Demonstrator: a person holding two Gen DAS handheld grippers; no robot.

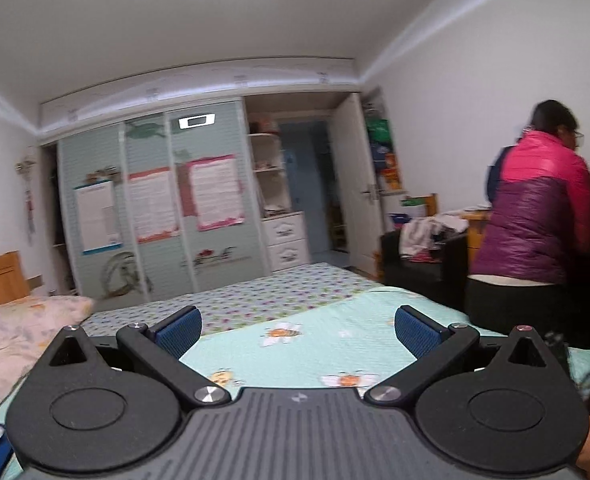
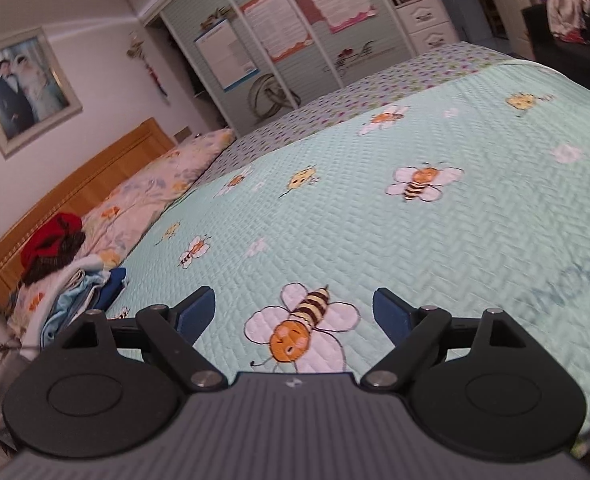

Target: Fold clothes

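Two claws (image 1: 298, 330) (image 2: 293, 312), three wardrobe posters (image 2: 273, 24) far ahead, one pillow (image 2: 163, 184) ahead-left, one clothes pile (image 2: 75, 280) (left of the right claw), two people (image 1: 535, 208).

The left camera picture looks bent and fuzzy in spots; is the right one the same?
Left wrist view: fisheye curves the ceiling and wardrobe, and the person in the pink jacket is motion-blurred. Right wrist view: same curving, tilted; the bee bedspread is fairly sharp near the claw, softer at the right edge.

a home bedroom: bed (image 2: 455, 200), wardrobe (image 1: 155, 208), framed wedding photo (image 2: 23, 88).
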